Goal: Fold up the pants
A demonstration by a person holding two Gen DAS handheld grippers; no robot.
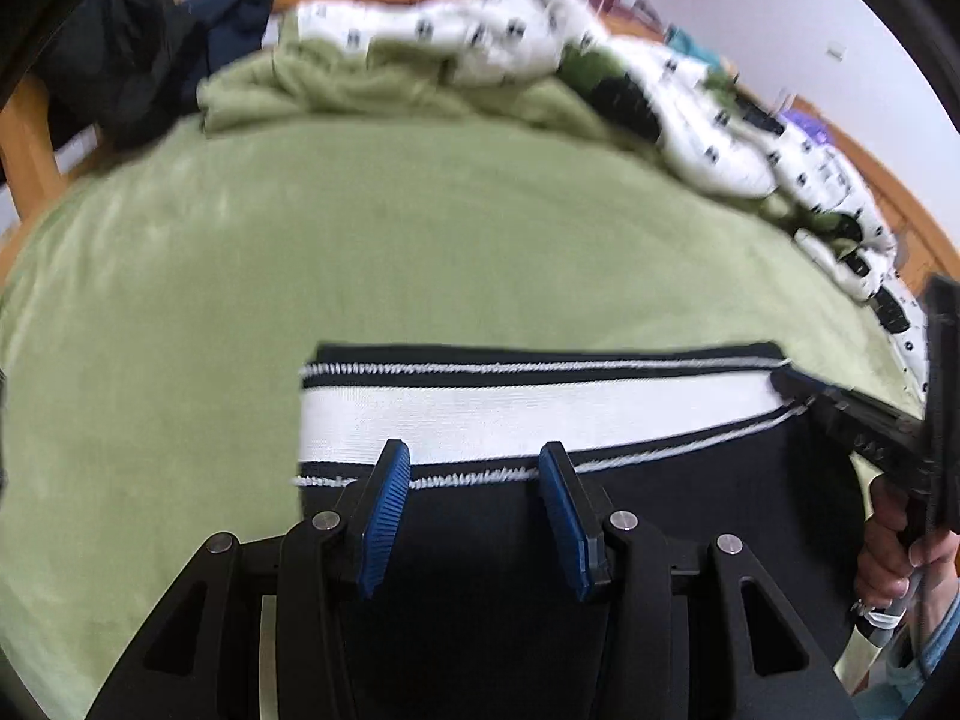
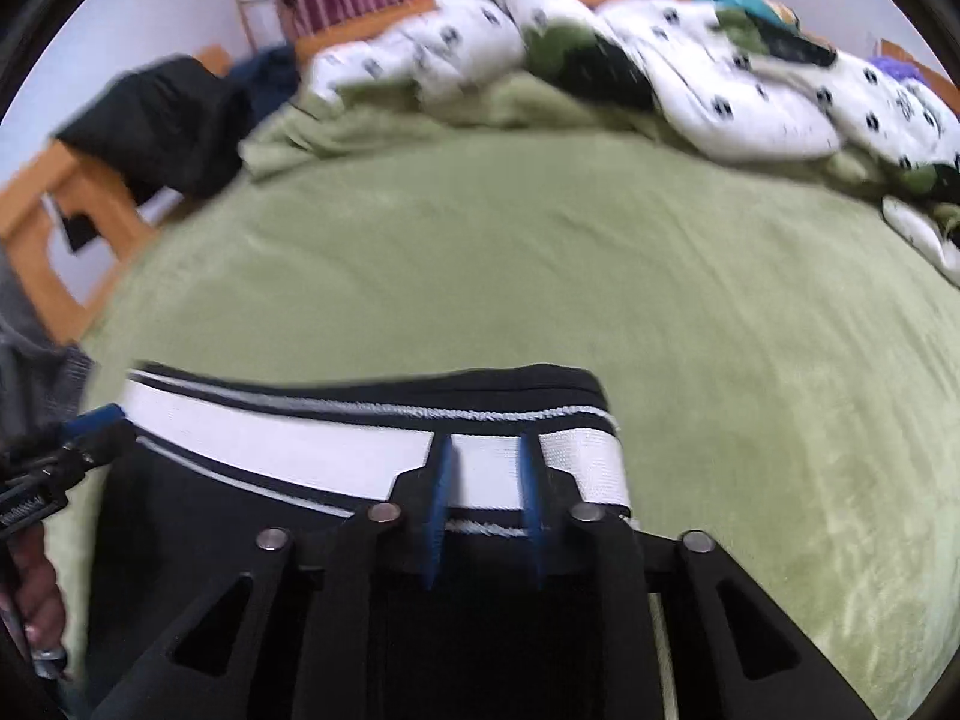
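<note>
Setting: green blanket (image 2: 600,276) covered a bed, a rumpled white spotted quilt (image 2: 720,90) was heaped along its far side, and a wooden bed frame (image 1: 27,144) showed at the edge; both views were blurred.
Right tool: the right tool (image 2: 485,450) had its blue pads drawn close together over the white band of the pants (image 2: 288,450), near the band's right end. Its jaws looked nearly clenched, probably pinching a little of the band, though the blur kept the contact from being certain.
Left tool: the left tool (image 1: 474,459) stood partly released, its pads apart, tips over the band's lower striped edge near the middle. No cloth was visibly caught between them; it seemed to be lining up for its own hold.
Pants: black, with a broad white waistband edged in stripes, they lay flat on the blanket at the near edge of the bed, waistband farthest from the cameras.
Why so placed: taking the waistband at two points would likely let both corners be lifted together and carried over evenly.
Hands: a hand (image 1: 900,546) gripped the right tool's handle at the side.
Beyond: dark clothes (image 1: 138,48) were piled at the bed's far left corner.
</note>
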